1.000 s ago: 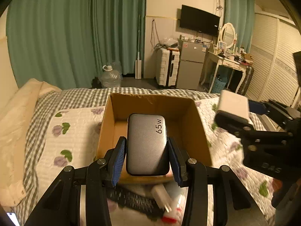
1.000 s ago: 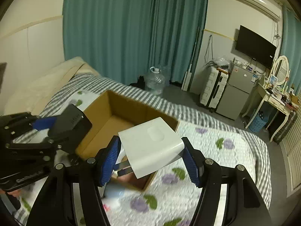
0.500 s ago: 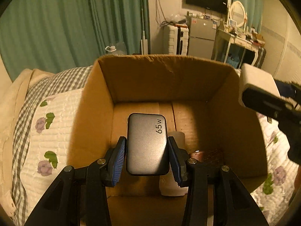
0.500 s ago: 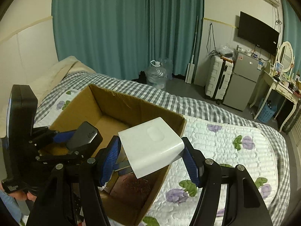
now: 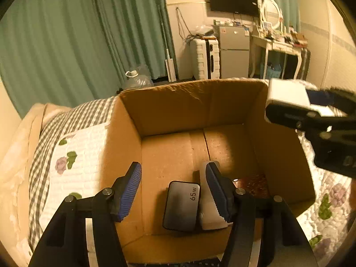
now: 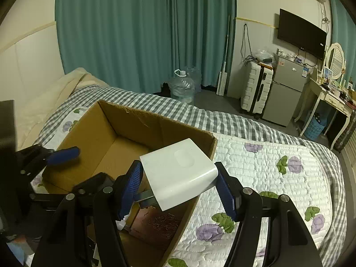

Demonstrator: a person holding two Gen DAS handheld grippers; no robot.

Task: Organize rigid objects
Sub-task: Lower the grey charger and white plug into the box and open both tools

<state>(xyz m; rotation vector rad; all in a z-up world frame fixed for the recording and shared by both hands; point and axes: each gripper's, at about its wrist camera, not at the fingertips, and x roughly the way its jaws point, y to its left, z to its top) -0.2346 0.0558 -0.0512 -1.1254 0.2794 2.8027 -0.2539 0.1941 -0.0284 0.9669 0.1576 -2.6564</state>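
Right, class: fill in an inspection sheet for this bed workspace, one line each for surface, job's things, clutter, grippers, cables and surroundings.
Surface: quilted floral bedspread over a checked sheet.
Job's things: grey charger marked 65w lying inside the cardboard box; white plug adapter above the box's right edge; a dark red patterned item and a white item also in the box.
Clutter: nothing seen.
Grippers: left gripper open over the box; right gripper shut on the adapter.
Cables: wires on the wall above the suitcase.
Surroundings: green curtains, TV, fridge, water bottle.
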